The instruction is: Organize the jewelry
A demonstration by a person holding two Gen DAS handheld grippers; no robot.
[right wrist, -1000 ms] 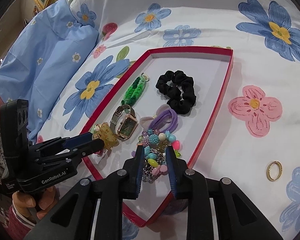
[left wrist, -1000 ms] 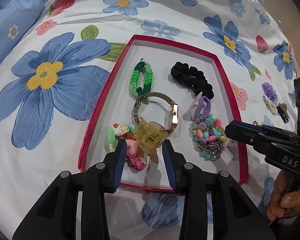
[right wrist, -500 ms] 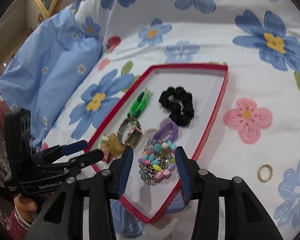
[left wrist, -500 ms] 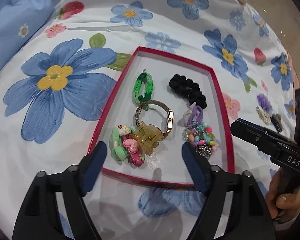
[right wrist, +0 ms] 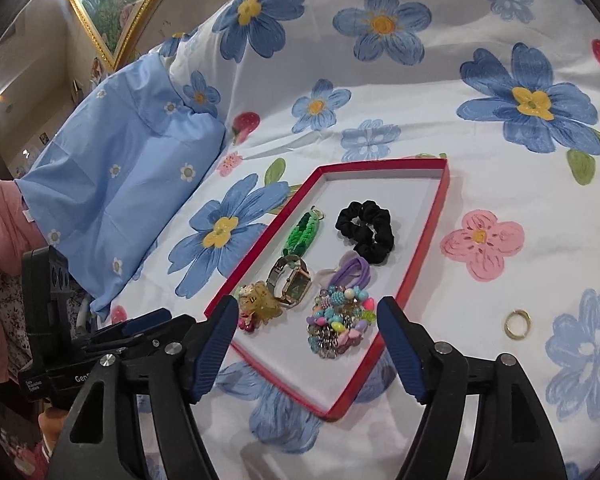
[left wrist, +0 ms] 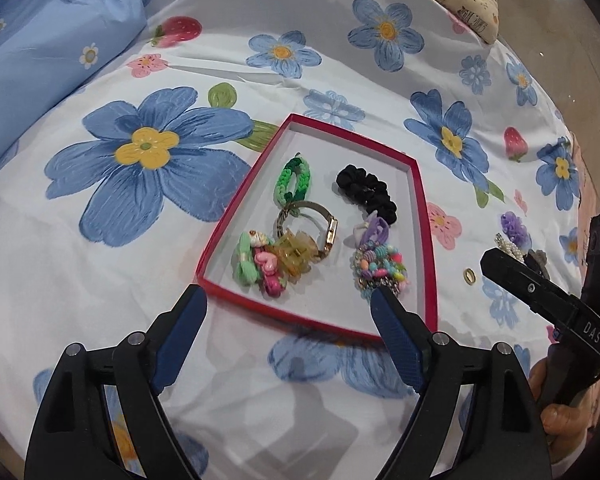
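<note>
Both grippers hang with jaws just spread and nothing between them over a flowered bedsheet (right wrist: 440, 92), where a red tray (right wrist: 444, 196) holds sorted pieces. A gold ring (right wrist: 518, 323) lies loose on the sheet, at three o'clock of the right gripper (right wrist: 308, 320), nearer than the left gripper (left wrist: 290, 304). A framed picture hangs beyond.

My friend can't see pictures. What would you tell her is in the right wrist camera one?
A shallow red-rimmed tray lies on a flowery bedsheet, holding a black scrunchie, a green braided band, a gold watch, an amber claw clip and a beaded bracelet. The right tongs hang open above its near end, empty. A gold ring lies outside.
</note>
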